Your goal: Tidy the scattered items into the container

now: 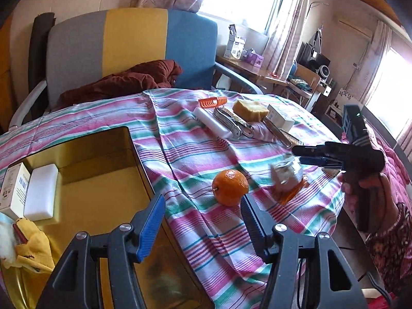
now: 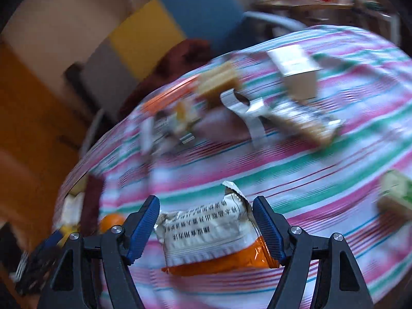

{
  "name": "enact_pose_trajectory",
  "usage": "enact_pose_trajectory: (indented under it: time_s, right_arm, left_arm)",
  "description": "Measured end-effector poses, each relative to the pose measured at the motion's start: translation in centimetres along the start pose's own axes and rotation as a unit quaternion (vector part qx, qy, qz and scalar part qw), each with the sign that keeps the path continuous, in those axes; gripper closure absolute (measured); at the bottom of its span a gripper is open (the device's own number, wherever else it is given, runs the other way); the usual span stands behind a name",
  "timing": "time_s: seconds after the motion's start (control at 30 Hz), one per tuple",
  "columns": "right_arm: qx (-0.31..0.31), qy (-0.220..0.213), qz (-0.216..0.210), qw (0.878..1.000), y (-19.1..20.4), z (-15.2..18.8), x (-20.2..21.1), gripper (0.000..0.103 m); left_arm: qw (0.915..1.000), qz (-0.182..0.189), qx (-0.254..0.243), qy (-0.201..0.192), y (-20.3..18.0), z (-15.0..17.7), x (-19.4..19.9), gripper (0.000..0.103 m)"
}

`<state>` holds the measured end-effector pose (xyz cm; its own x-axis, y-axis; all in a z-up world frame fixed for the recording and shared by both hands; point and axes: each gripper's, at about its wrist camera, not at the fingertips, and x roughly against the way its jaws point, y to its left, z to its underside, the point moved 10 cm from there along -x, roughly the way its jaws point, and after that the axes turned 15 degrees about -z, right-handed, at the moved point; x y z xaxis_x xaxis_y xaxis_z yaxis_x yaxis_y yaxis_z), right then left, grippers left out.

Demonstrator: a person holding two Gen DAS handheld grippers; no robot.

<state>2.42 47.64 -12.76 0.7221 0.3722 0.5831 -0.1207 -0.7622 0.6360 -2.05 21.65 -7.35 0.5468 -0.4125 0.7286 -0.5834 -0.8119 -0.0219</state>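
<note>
My left gripper (image 1: 203, 206) is open and empty, hanging over the edge of the yellow box (image 1: 97, 198) with an orange (image 1: 230, 187) just beyond its right finger. The box holds a white carton (image 1: 14, 190), a white block (image 1: 41, 193) and a yellow cloth (image 1: 33, 247). A hand holds my right gripper (image 1: 297, 155) over a white-and-orange snack packet (image 1: 287, 180). In the right wrist view the packet (image 2: 211, 234) lies between the fingers of the open right gripper (image 2: 206, 203), its edges close to both pads.
Further back on the striped tablecloth (image 1: 195, 159) lie an orange comb (image 1: 213, 102), a white bar (image 1: 211, 123), a metal tool (image 1: 231, 123), a yellow sponge (image 1: 249, 110) and a white box (image 1: 280, 118). A chair (image 1: 128, 46) with a brown cloth (image 1: 123, 82) stands behind.
</note>
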Motion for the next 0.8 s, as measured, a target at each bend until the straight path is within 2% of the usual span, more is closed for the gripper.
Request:
enact_pose_trajectory:
  time_s: [0.07, 0.17, 0.2, 0.3, 0.43, 0.5, 0.6, 0.67, 0.7, 0.73, 0.8]
  right_arm:
    - [0.042, -0.001, 0.015, 0.999, 1.8, 0.5, -0.2, 0.027]
    - [0.097, -0.055, 0.105, 0.988, 1.4, -0.8, 2.9, 0.026]
    - [0.096, -0.076, 0.137, 0.983, 0.3, -1.4, 4.5, 0.022]
    - [0.040, -0.130, 0.227, 0.964, -4.6, -2.3, 9.5, 0.019]
    - [-0.060, -0.179, 0.301, 0.935, -12.4, -2.4, 15.0, 0.014]
    - [-0.123, -0.177, 0.307, 0.927, -16.3, -1.4, 16.2, 0.013]
    - [-0.186, -0.175, 0.272, 0.928, -19.7, -0.3, 16.0, 0.015]
    - [-0.203, -0.168, 0.238, 0.935, -19.9, 0.2, 14.7, 0.028]
    - [-0.200, -0.167, 0.219, 0.940, -19.3, 0.3, 14.0, 0.028]
    - [-0.192, -0.165, 0.196, 0.947, -18.1, 0.2, 13.1, 0.037]
    - [-0.165, -0.144, 0.147, 0.965, -14.9, 0.1, 10.4, 0.045]
  left_arm:
    - [1.0000, 0.001, -0.008, -0.002, -0.3, 0.0, 0.1, 0.041]
    - [0.9999, 0.003, -0.014, -0.004, -0.7, 0.1, 0.1, 0.041]
    - [0.9999, 0.005, -0.015, -0.004, -0.9, 0.2, 0.1, 0.041]
    - [0.9998, 0.008, -0.018, 0.001, -1.3, 0.3, -0.1, 0.041]
    - [0.9996, 0.010, -0.024, 0.004, -1.7, 0.6, -0.3, 0.041]
    - [0.9996, 0.010, -0.025, 0.003, -1.8, 0.6, -0.2, 0.041]
    - [0.9997, 0.007, -0.023, 0.003, -1.7, 0.6, -0.2, 0.041]
    - [0.9997, 0.006, -0.024, 0.003, -1.7, 0.6, -0.2, 0.041]
    - [0.9997, 0.006, -0.025, 0.003, -1.8, 0.6, -0.1, 0.041]
    - [0.9996, 0.007, -0.028, 0.003, -1.9, 0.6, -0.1, 0.041]
    - [0.9993, 0.009, -0.037, 0.002, -2.4, 0.5, -0.1, 0.041]
